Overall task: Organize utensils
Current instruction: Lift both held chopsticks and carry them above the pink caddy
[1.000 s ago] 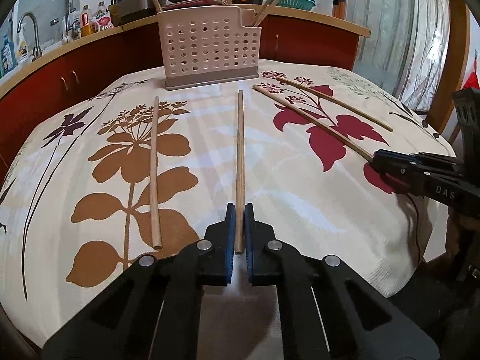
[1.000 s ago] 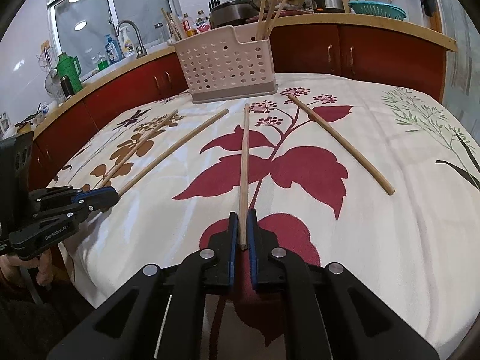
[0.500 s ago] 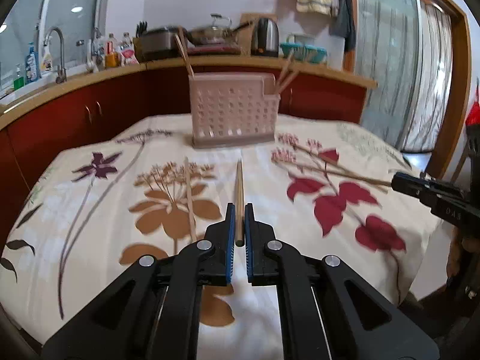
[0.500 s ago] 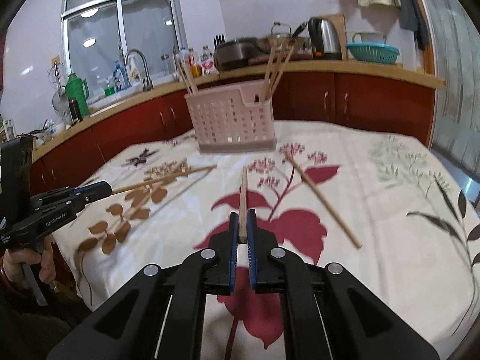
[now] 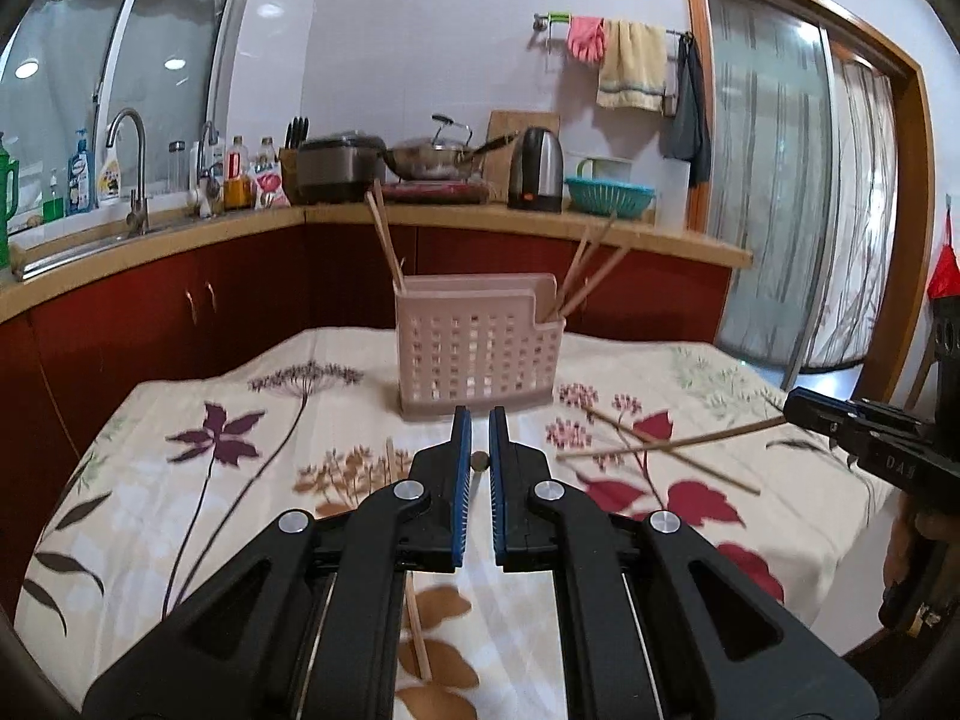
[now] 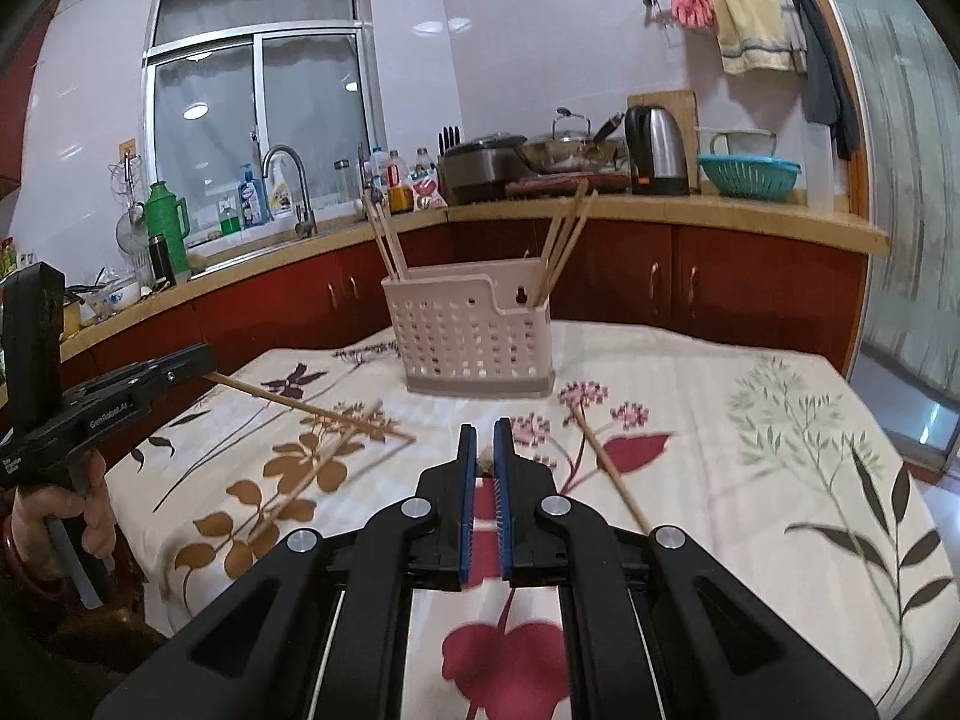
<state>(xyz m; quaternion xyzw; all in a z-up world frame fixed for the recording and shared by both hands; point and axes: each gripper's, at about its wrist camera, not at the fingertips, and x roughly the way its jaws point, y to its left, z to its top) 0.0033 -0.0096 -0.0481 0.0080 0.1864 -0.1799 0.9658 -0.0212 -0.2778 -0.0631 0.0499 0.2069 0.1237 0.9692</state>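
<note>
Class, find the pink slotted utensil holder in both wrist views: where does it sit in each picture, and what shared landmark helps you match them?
Left wrist view: utensil holder at centre, just above the tool tips.
Right wrist view: utensil holder at centre, likewise above the tool.
Shared landmark: steel kettle on the counter behind.

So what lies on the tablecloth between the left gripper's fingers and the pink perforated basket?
In the left wrist view, only bare floral tablecloth lies between the fingers and the pink perforated basket.
</note>
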